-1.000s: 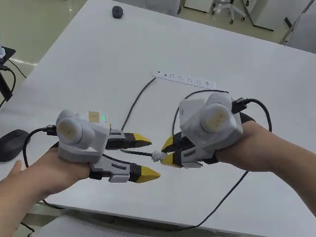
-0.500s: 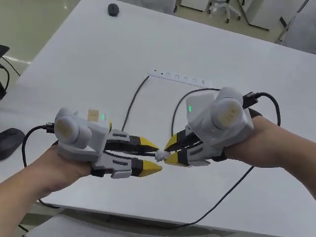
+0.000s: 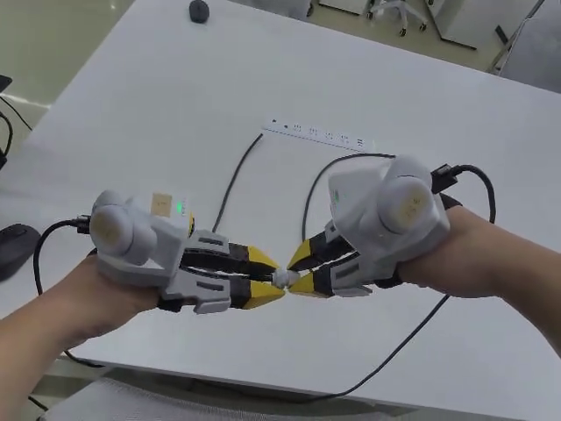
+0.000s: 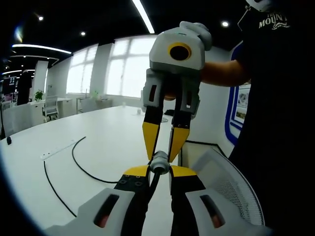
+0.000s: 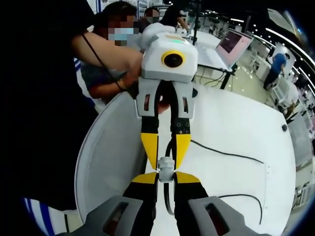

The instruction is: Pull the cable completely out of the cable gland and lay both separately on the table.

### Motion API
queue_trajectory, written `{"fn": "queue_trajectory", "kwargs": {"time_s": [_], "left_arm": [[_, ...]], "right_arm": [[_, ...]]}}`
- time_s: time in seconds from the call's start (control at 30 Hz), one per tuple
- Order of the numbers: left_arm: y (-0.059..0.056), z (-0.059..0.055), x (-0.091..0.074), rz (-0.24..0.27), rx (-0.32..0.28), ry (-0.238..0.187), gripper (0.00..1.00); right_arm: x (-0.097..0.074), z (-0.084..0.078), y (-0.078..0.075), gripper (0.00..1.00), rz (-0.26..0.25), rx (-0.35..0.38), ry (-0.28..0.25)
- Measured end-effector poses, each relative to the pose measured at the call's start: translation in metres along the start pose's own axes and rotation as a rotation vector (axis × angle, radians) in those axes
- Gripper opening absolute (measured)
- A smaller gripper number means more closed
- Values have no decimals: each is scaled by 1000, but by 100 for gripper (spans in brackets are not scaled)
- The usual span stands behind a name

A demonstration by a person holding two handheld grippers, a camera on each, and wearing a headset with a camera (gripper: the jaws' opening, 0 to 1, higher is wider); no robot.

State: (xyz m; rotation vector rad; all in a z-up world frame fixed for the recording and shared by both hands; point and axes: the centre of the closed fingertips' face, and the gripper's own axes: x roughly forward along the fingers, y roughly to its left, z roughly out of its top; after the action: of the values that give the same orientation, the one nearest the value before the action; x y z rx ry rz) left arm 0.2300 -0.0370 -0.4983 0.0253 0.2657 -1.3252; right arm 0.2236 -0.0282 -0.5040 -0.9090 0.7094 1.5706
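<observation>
I'm standing in an open office: strip lights (image 4: 142, 14) are glowing over white tables (image 3: 394, 96), swivel chairs (image 3: 399, 16), a laptop (image 5: 235, 42), a power strip (image 3: 320, 136).

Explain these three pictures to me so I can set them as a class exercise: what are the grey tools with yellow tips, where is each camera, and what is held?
No robot here: a person holds a tool in each hand, each with two yellow-tipped jaws. The wide picture comes from a camera on the person's head. The two round ones come from cameras riding on the tools. The left gripper and right gripper meet tip to tip above a white table. The right one seems shut on a small pale cable gland. The left seems shut on the thin black cable running through it. On the table lie a white power strip and a black lead.
</observation>
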Motion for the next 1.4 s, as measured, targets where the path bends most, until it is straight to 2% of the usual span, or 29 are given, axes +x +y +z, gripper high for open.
{"fn": "queue_trajectory", "kwargs": {"time_s": [0.03,0.07,0.2,0.27,0.33,0.37,0.47,0.57,0.6,0.63,0.67,0.73,0.77,0.8,0.87,0.9,0.93,0.97,1.03,1.07,1.1,1.13,1.2,1.27,1.33,1.37,1.4], "left_arm": [[1,1,0,6,2,-1,15],[-2,0,1,-6,-26,3,15],[-2,1,2,-5,-23,16,15],[-2,3,1,-3,-24,13,14],[-3,10,0,-14,-44,-14,14],[-2,10,-1,-11,-36,-4,14],[-5,18,-3,-24,-32,-21,14],[-7,24,-2,-28,-14,-22,14],[-8,26,-1,-31,-4,-17,14],[-8,26,-1,-30,1,-15,14],[-8,28,-1,-29,9,-13,14],[-8,29,-1,-29,17,-9,14],[-8,29,-1,-27,29,-1,14],[-8,29,-1,-26,42,3,14],[-10,29,-1,-28,66,14,14],[-10,30,-1,-29,78,15,14],[-11,30,-1,-34,88,21,14],[-12,31,-1,-36,98,22,14],[-13,32,0,-44,113,23,14],[-14,32,0,-48,116,28,14],[-15,32,1,-49,122,33,14],[-15,33,2,-50,133,33,14],[-16,34,3,-53,131,31,14],[-17,37,4,-51,131,20,14],[-17,36,4,-46,130,26,14],[-17,34,5,-46,128,37,14],[-16,33,5,-45,128,41,14]], "right_arm": [[0,0,0,6,-5,-6,1],[-1,-1,2,7,4,-13,2],[-2,-2,2,8,3,2,-30],[-3,0,0,8,-3,55,-83],[-6,4,1,9,2,92,-135],[-7,4,0,9,5,118,-144],[-15,5,-4,14,27,225,-225],[-25,6,-2,15,108,348,-309],[-29,8,-3,15,143,423,-359],[-32,7,-5,15,163,472,-383],[-37,9,-5,16,207,522,-432],[-43,9,0,11,305,617,-466],[-43,8,-3,9,306,624,-491],[-44,8,-3,11,344,683,-519],[-45,6,-1,12,396,726,-539],[-48,9,1,12,452,767,-574],[-49,10,4,13,492,795,-580],[-48,8,4,12,508,810,-579],[-44,5,1,13,513,827,-579],[-45,6,2,13,550,845,-588],[-48,10,6,13,619,878,-602],[-49,11,8,13,649,891,-598],[-44,11,7,13,633,870,-588],[-40,10,10,11,643,861,-565],[-40,12,16,8,673,850,-557],[-41,13,16,8,670,852,-560],[-40,11,16,8,649,817,-559]]}}
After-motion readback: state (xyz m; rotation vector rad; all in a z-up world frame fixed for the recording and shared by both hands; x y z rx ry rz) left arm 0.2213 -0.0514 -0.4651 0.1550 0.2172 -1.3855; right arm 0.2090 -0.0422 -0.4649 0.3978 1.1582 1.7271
